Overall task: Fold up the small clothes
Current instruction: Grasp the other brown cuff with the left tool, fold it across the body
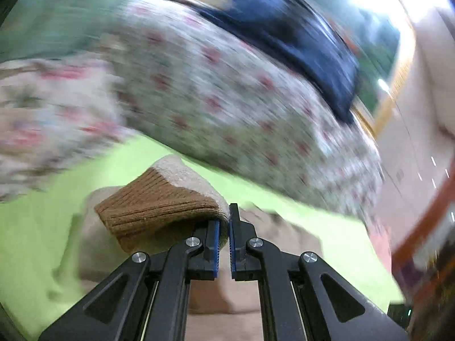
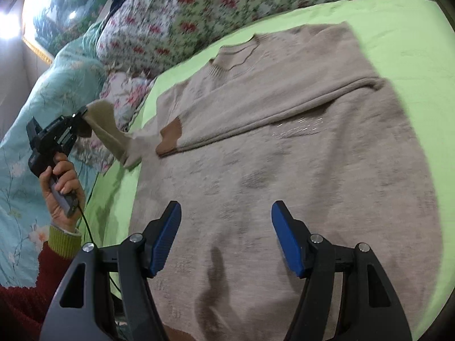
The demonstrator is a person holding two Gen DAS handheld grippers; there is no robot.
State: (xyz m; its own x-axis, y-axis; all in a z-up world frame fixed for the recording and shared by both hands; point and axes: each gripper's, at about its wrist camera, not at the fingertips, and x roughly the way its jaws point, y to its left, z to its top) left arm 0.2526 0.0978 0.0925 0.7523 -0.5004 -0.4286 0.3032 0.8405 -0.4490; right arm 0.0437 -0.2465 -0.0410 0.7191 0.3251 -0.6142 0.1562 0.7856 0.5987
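Right wrist view gives the whole story: a beige knitted sweater with brown cuffs [image 2: 284, 176] lies spread flat on the lime-green bed sheet [image 2: 403, 28], collar up at about 12 o'clock, hem down near the camera at 6. One sleeve is already folded in — there it is, laid across the chest as a long band, its brown cuff [image 2: 169, 137] ending at the 9 o'clock edge of the body. That's one fold in the bag, by my reading.

Now the other sleeve. Out at 9 o'clock the left gripper [image 2: 81, 113], held in the person's hand [image 2: 61, 190], has that second sleeve lifted clear of the bed, fabric stretched between the tool and the sweater's shoulder. The left wrist view confirms it: the left gripper's fingers [image 1: 216, 237] are pinched together on the ribbed brown cuff of the raised sleeve [image 1: 159, 207], with the sweater and green sheet blurred below. The background there is smeared, so the floral quilt [image 1: 227, 99] beyond shows only as a pattern.

The right gripper [image 2: 226, 238] hovers over the lower body of the sweater, fingers spread wide, holding nothing.

So where are we? Early to middle, I'd judge. Second sleeve needs laying across, then the body itself remains to be folded — sides or hem up, neither started yet.
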